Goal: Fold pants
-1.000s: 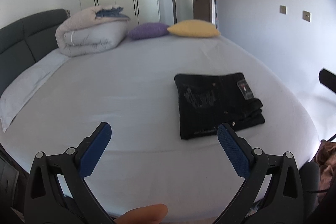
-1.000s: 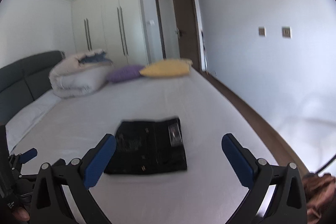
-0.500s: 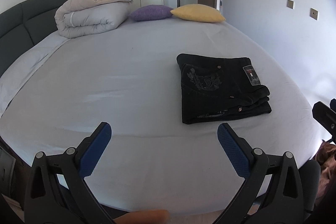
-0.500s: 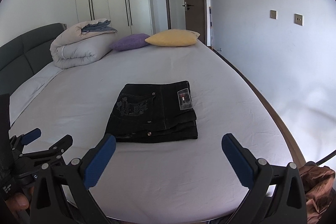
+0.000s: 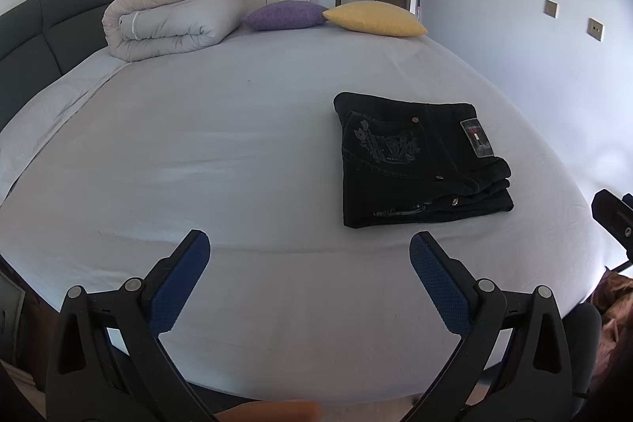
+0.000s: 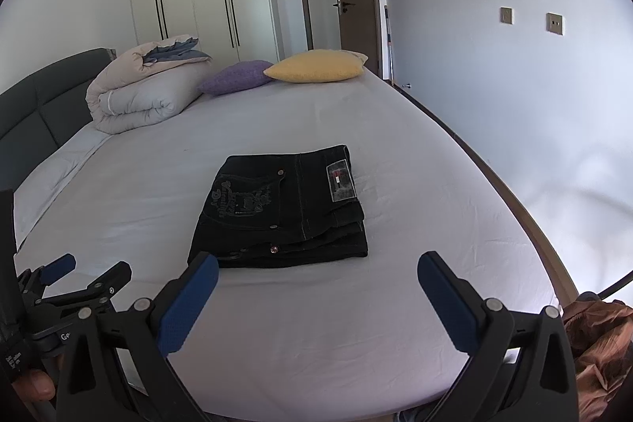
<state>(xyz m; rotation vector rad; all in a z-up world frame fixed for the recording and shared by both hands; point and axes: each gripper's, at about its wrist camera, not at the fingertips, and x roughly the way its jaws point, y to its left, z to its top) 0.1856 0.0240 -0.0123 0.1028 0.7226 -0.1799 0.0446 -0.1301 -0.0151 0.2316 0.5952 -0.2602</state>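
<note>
Pants [image 6: 283,212] lie folded on the bed [image 5: 237,165]; both the left gripper [image 5: 308,256] and right gripper [image 6: 316,275], jaws apart and empty, have drawn back; folding looks finished.

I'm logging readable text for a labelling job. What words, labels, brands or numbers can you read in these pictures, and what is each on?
"Ge": start of a white word, the rest cut off, on the left gripper body in the right wrist view.
Small white print on the black strip at that view's left edge: too small to read.
Embroidered lettering on the pocket of the folded black pants: ornate and not legible.
Patch at the waistband: red and white mark, no readable text.
</note>
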